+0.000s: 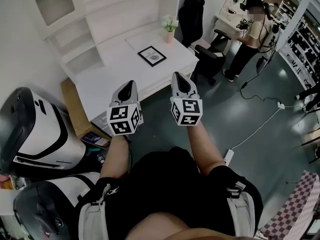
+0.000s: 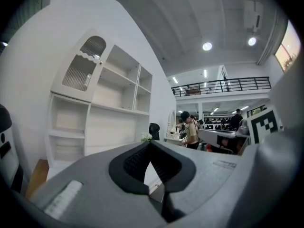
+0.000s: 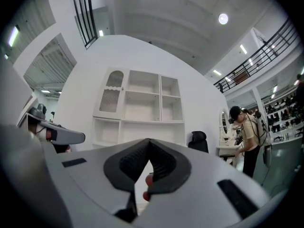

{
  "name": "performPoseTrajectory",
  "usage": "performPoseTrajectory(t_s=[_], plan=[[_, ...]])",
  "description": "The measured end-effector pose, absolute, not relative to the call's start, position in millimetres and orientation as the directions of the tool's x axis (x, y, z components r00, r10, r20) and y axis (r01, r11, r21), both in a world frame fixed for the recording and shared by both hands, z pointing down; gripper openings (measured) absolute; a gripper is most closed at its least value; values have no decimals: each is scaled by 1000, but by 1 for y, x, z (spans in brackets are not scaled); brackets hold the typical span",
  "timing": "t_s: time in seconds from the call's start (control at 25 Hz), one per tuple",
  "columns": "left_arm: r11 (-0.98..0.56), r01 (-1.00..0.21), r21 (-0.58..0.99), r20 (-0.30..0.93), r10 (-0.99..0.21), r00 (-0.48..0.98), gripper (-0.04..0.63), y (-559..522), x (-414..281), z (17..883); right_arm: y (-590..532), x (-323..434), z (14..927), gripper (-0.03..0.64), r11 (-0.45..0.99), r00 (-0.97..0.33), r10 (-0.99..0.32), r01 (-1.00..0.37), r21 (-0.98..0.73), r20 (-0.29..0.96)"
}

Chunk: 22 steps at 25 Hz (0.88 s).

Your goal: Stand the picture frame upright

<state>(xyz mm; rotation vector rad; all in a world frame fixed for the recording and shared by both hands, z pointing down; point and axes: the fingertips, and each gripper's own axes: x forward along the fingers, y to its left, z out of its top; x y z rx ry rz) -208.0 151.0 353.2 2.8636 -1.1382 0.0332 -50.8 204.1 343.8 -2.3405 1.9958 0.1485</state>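
Note:
The black picture frame lies flat on the white desk, near its right end. Both grippers hang in the air in front of the desk, short of the frame and not touching it. My left gripper is shut with nothing in it, and its jaws meet at the tip in the left gripper view. My right gripper is also shut and empty, as the right gripper view shows. The frame itself does not show in either gripper view.
A small plant in a pink pot stands at the desk's back right corner. White shelving rises behind the desk. A black office chair and a standing person are to the right. White-and-black machines and a brown board sit at the left. A cable with a power strip lies on the floor.

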Motion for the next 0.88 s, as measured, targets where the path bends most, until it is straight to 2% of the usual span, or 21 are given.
performPoseTrajectory(t_s=[0.52,0.88], plan=[[-657,-753,27,47,-752,658,15,69,-203,367,115,-20,366,2,-111,112,-988,-994,-18,-108],[-594,-803,44,79,-799,596,15,-24,-145,379,6,56,384,2,-41,43,-997,-999,-32,-65]])
